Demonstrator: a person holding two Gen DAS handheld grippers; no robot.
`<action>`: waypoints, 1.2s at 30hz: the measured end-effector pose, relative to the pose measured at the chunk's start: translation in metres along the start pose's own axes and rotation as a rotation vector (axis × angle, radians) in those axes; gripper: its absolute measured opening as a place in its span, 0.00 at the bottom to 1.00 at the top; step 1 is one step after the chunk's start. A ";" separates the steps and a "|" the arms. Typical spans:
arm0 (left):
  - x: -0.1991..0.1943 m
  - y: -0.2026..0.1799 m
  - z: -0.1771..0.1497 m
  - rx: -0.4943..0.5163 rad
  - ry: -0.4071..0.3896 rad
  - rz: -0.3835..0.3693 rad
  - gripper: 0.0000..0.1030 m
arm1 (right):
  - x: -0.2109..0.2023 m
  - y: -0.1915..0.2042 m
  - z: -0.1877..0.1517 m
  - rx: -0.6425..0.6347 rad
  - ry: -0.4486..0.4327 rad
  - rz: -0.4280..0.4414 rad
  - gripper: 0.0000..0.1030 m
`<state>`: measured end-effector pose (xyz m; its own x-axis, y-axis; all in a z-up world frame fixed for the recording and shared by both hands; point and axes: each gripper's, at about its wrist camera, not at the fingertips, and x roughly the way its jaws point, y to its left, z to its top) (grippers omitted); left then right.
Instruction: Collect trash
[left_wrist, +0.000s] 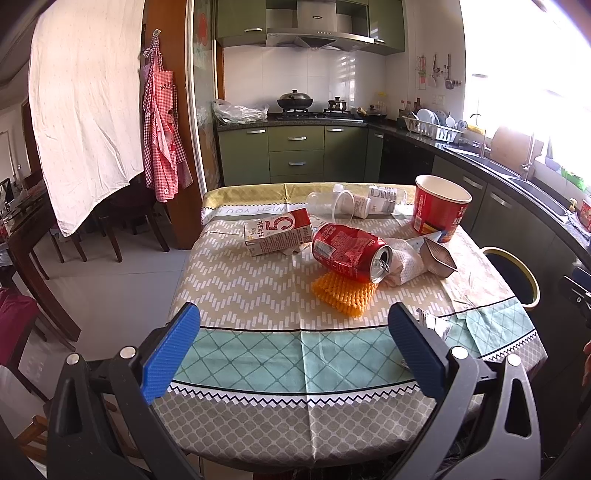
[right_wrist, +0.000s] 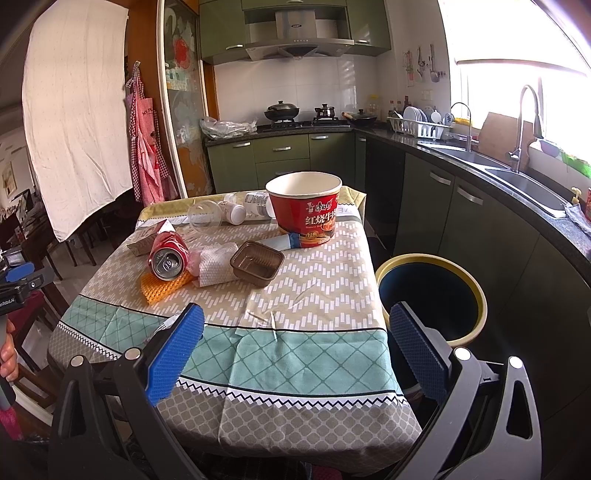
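We stood at the table (right_wrist: 295, 295), its trash bin (right_wrist: 432, 295) just beside the right edge. Nothing was collected yet: noodle cup (right_wrist: 304, 210), crushed cola can (left_wrist: 347, 254) and brown tray (right_wrist: 256, 264) lay there. Both our left gripper (left_wrist: 295, 350) and right gripper (right_wrist: 295, 350) gaped empty; next we judged a reach for the can.

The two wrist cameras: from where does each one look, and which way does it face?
Left wrist: sits behind the open left gripper, at the table's near edge, facing the can and the kitchen; the right gripper's edge shows far right.
Right wrist: sits behind the open right gripper, nearer the table's right side, facing the noodle cup and the bin; the left gripper and a hand show far left.
Both show the can, noodle cup, tray and bin.
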<state>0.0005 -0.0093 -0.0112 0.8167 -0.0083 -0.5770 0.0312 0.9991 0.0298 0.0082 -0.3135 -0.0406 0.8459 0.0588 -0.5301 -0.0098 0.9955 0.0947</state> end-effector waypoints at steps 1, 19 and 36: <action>0.000 0.000 0.000 0.001 0.000 0.000 0.94 | 0.000 0.000 0.000 -0.001 0.001 -0.001 0.96; 0.006 -0.003 -0.005 0.000 0.014 -0.002 0.94 | 0.008 -0.002 -0.002 0.002 0.024 -0.004 0.96; 0.060 -0.011 0.052 0.046 0.116 -0.087 0.94 | 0.070 -0.017 0.043 -0.074 0.178 0.066 0.96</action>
<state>0.0795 -0.0231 -0.0039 0.7379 -0.0870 -0.6693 0.1273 0.9918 0.0115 0.0910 -0.3296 -0.0432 0.7344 0.1303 -0.6661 -0.1075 0.9913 0.0754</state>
